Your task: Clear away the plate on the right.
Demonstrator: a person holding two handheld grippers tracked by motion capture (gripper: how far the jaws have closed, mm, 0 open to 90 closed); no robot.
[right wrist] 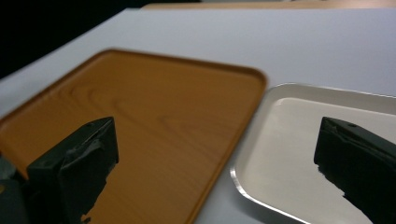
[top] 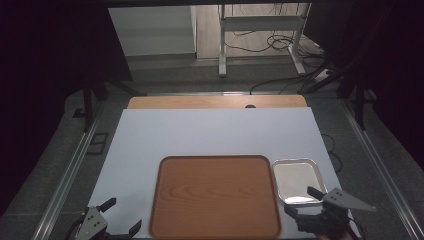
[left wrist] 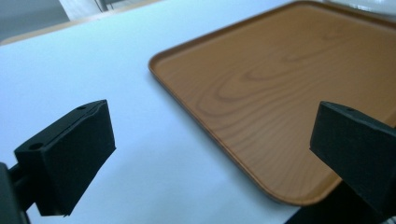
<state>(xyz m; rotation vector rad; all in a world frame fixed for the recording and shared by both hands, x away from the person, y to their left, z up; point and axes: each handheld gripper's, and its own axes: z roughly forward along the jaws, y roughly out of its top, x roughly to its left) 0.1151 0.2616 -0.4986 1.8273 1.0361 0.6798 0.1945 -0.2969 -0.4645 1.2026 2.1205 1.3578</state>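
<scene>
Wood-grain brown tray [top: 215,197] lies flat on the white-covered bench [top: 210,135], between the two tongs; a smaller metal tray [top: 295,180] sits just beside its right edge, apart by a narrow strip of bench, seen plainly in the right gripper view [right wrist: 327,154].

Left tongs [top: 120,217] hover at the near left corner of the brown tray; jaws stand wide, nothing between them; in the left gripper view the tray's near rim [left wrist: 261,186] runs between the jaws, below and ahead of them, not touched.

Right tongs [top: 304,201] hover over the near edge of the metal tray, at the gap between the two trays; jaws stand wide and empty; in the right gripper view one jaw is over the brown tray [right wrist: 140,126], the other over the metal one.

Judgement: the step in hand appears to be an approach, with no grasp begun; both trays are bare.

Recommendation for a sound grip: come in low and level, so one jaw passes under the raised rim and the other over it; close on the rim squarely, not at a rounded corner; the metal tray looks light and smooth, and may slide if nudged before the jaws close; keep the tongs clear of the neighbouring tray's edge.
</scene>
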